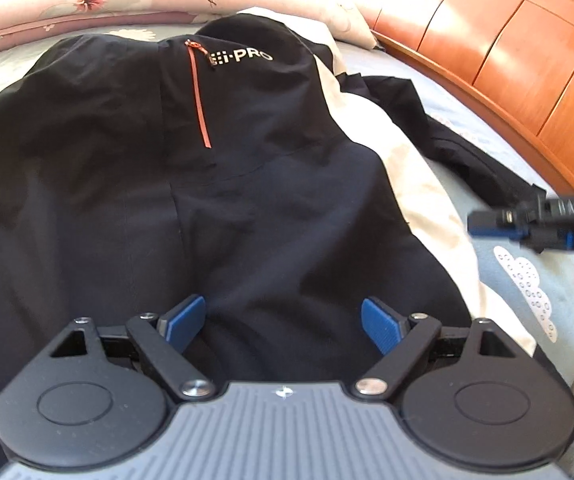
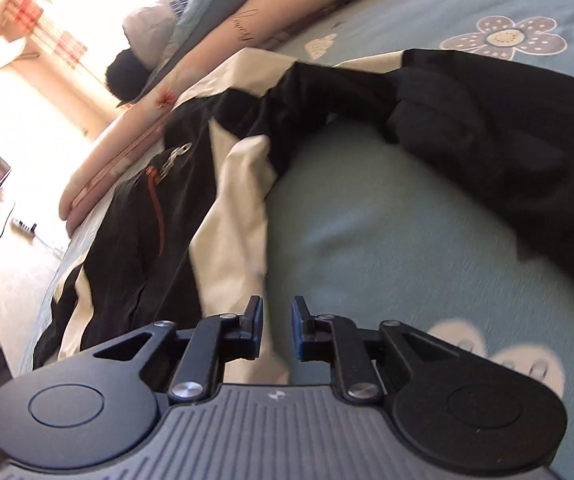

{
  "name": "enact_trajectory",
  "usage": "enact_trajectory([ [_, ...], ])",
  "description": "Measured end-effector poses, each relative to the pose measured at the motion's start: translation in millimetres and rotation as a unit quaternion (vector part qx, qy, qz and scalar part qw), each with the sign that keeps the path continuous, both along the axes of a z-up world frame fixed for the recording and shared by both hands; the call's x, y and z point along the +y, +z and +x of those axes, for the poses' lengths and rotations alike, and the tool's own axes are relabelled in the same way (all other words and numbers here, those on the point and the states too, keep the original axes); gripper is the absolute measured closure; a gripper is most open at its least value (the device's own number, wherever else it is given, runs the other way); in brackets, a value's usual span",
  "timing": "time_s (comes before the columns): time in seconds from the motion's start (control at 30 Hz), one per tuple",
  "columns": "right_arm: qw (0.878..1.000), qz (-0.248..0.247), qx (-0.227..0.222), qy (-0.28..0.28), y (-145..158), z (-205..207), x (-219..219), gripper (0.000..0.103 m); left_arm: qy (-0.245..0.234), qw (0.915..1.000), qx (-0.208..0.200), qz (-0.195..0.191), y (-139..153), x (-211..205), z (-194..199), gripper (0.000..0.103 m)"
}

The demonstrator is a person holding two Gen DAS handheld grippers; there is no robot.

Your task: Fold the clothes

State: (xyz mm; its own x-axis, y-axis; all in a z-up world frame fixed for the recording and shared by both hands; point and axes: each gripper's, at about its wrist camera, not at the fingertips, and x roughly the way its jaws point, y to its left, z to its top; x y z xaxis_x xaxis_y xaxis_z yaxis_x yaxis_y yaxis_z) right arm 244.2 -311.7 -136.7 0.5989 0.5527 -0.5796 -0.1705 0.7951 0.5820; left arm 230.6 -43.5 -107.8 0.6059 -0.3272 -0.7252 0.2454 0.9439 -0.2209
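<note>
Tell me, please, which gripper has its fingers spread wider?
The left gripper: its blue fingers stand far apart over the black jacket, while the right gripper shows a narrow gap.

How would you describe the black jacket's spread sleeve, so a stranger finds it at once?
Start from the wooden headboard. Beside it, on the blue bedsheet, a black sleeve stretches away from the jacket. Unlike the jacket's body, it carries no orange zipper or white logo.

A blue bedsheet (image 2: 407,220) with flower and cloud prints is covering the bed. A pink floral quilt (image 1: 87,0) is lying rolled along its far edge, beside an orange wooden headboard (image 1: 507,60). What may be a power strip (image 2: 25,226) is sitting on the floor.
</note>
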Motion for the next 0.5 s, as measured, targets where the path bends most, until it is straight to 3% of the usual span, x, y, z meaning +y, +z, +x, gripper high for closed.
enact_trajectory([
  [0.17,0.995,-0.070,-0.014,0.071,-5.5,-16.8,61.0,0.079,0.017,0.9995,0.004,0.027,2.2,7.1,-15.5,0.017],
  [0.23,0.993,-0.088,-0.005,0.075,-15.5,-19.7,78.5,0.070,0.032,0.9990,0.014,0.027,-0.1,13.2,-20.4,0.013],
  [0.27,0.994,-0.087,-0.010,0.071,-16.6,-22.5,81.3,0.062,0.041,0.9987,0.020,0.023,-1.0,17.0,-22.7,0.013],
  [0.33,0.995,-0.081,-0.016,0.064,-16.5,-26.9,82.8,0.058,0.057,0.9979,0.027,0.010,-2.2,24.4,-27.9,0.013],
  [0.5,0.996,-0.074,-0.012,0.048,-16.3,-31.4,82.1,0.058,0.071,0.9970,0.022,-0.018,3.1,40.0,-37.9,0.013],
])
